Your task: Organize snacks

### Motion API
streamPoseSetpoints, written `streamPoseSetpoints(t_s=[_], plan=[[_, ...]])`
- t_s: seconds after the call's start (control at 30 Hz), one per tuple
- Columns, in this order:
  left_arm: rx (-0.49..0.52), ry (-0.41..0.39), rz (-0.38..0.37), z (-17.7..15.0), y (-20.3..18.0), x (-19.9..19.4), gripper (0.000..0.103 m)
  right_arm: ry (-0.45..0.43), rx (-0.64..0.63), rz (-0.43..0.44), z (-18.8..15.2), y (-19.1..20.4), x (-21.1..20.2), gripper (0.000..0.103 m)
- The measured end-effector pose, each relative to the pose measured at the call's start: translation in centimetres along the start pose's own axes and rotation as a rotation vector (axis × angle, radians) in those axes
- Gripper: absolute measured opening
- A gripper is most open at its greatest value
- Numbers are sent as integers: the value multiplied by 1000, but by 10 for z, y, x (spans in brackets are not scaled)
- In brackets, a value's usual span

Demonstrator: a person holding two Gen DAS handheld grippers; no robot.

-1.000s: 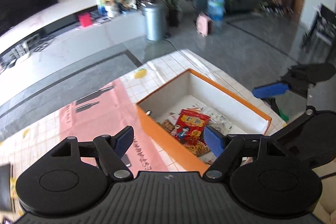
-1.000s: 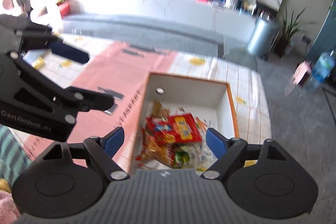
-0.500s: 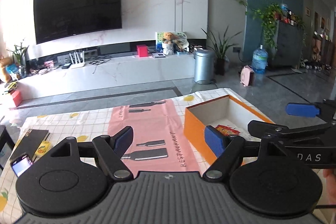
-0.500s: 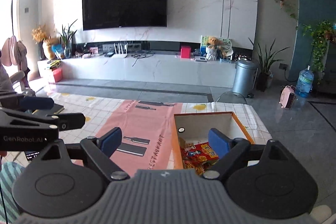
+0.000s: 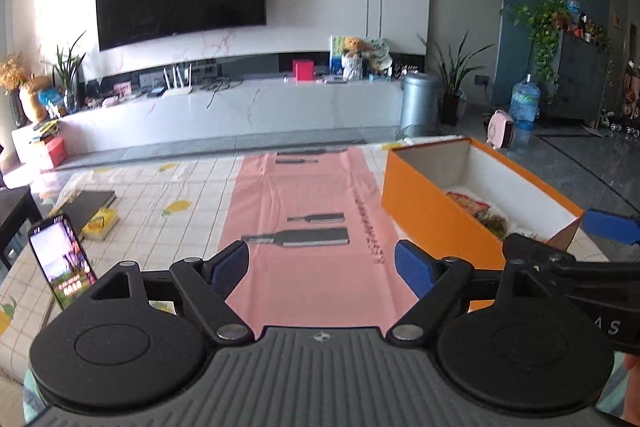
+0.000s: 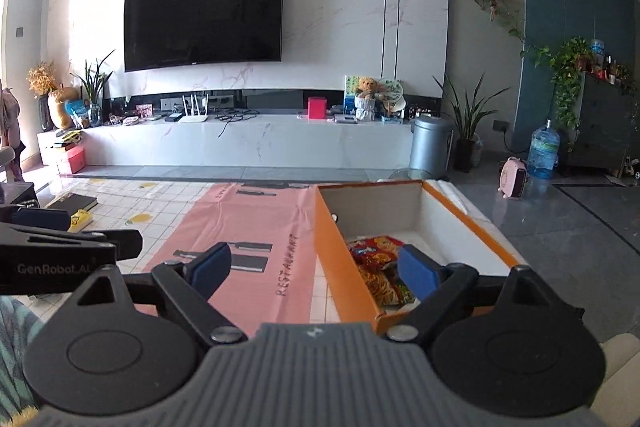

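Both grippers have pulled back from over the box (image 6: 404, 247) and tipped up toward the room. Left gripper (image 5: 322, 267) jaws are opening, right gripper (image 6: 310, 269) jaws wide — both empty. Snacks (image 6: 376, 259) lie inside, ahead-right on the desk (image 5: 168, 195), its long axis running away — right gripper nearer.

The box (image 6: 344, 259) at right of the frame looks like matt orange card with a white lining, and the snack packets (image 6: 376, 251) in it are glossy, crinkled film. Under it the tablecloth (image 5: 192, 187) is smooth and faintly shiny, with a creased pink mat (image 5: 304, 195). At upper left the TV (image 6: 204, 17) is glossy black on polished marble.
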State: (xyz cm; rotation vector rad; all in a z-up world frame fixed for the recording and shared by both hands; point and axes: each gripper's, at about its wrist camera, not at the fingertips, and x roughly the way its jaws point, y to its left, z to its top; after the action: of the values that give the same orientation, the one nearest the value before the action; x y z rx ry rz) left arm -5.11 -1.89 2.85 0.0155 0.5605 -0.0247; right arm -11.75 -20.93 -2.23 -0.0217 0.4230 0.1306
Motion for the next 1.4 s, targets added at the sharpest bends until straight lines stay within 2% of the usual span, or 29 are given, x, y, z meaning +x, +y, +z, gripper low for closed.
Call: streamPoseSetpoints(t_s=[0.13,0.6,1.4], plan=[[-14,45,-11,-8,2,7,97,54,17,-2,-14,1,13,88],[-10,93,29,-15,6,16,97,111,29,13,-16,0,31,88],[-18,115,40,-12,12,16,97,122,15,36,-15,2,37,89]])
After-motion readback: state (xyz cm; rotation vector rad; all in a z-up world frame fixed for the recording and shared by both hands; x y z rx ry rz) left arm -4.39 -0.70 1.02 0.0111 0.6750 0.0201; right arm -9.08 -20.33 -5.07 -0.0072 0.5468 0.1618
